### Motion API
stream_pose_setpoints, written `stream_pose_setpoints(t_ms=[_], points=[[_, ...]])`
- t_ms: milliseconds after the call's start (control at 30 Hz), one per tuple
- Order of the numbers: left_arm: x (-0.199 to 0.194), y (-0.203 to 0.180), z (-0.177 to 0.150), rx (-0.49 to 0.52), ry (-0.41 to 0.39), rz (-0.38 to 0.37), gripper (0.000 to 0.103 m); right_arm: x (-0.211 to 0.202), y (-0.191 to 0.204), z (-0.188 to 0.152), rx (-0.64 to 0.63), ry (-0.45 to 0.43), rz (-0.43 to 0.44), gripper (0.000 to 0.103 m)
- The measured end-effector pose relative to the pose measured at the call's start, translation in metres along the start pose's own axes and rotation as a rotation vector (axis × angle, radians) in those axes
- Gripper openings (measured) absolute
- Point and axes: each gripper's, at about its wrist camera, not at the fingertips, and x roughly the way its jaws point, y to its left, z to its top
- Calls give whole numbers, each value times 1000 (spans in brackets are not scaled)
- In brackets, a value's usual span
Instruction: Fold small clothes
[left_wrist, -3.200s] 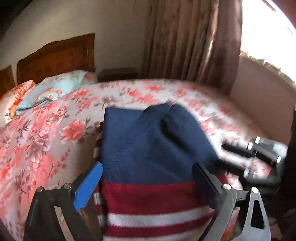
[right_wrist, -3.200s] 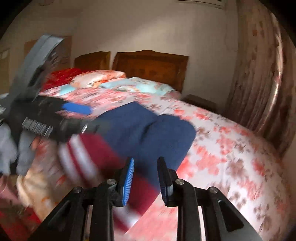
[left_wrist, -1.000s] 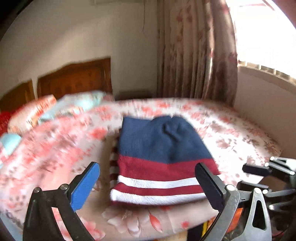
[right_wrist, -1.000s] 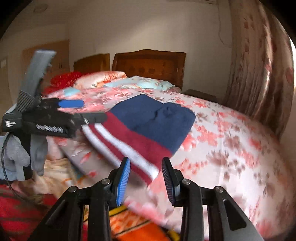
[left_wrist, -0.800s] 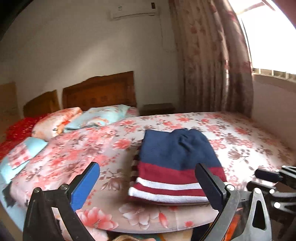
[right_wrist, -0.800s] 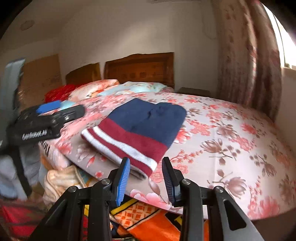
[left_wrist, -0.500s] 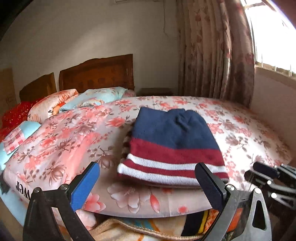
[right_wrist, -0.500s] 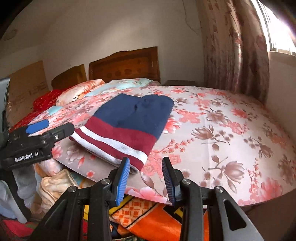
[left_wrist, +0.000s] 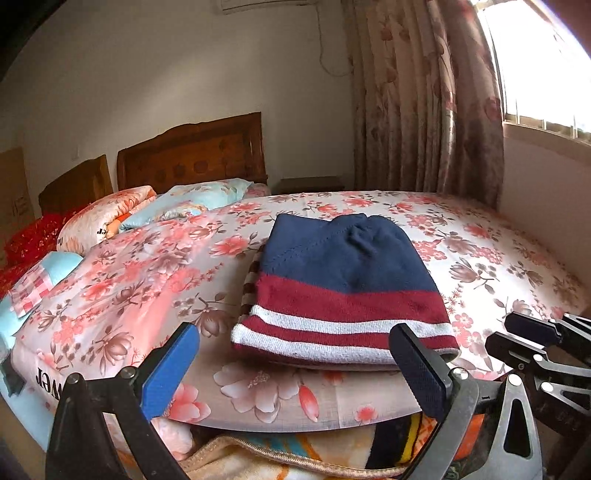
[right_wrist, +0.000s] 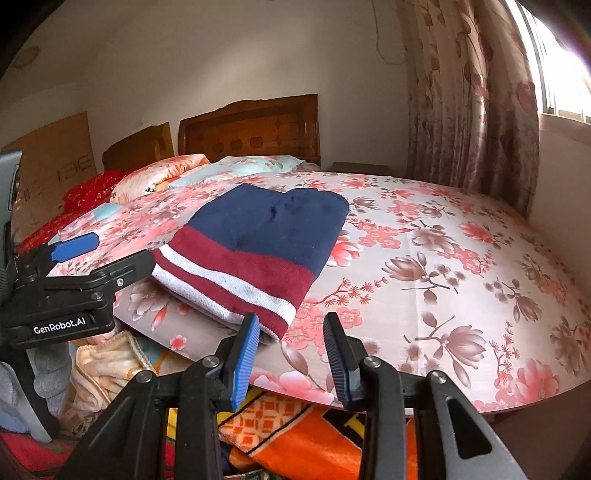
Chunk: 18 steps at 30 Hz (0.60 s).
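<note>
While both grippers tilt down just off the bed's (left_wrist: 480, 236) near edge, left gripper (left_wrist: 295, 363) gapes wide, right gripper (right_wrist: 291, 356) partly open, both empty; folded striped beanie (left_wrist: 343, 288) lies flat by that edge.

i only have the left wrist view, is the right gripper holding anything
Observer: No. In the right wrist view the right gripper stands partly open with nothing between its pads, just short of the folded striped knit.
Operator: whats on my far left, past my frame
Observer: A flattened cardboard box leans against the wall beside the wooden headboard.
Operator: anything under the bed edge on the right side
Observer: An orange patterned blanket lies below the floral bedsheet, right under the right gripper.
</note>
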Motion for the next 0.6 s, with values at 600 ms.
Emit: stream_pose_setpoints(t_ms=[600], points=[[1, 0, -3, 3, 4, -1, 103, 1, -1, -1, 4, 2, 1, 37]])
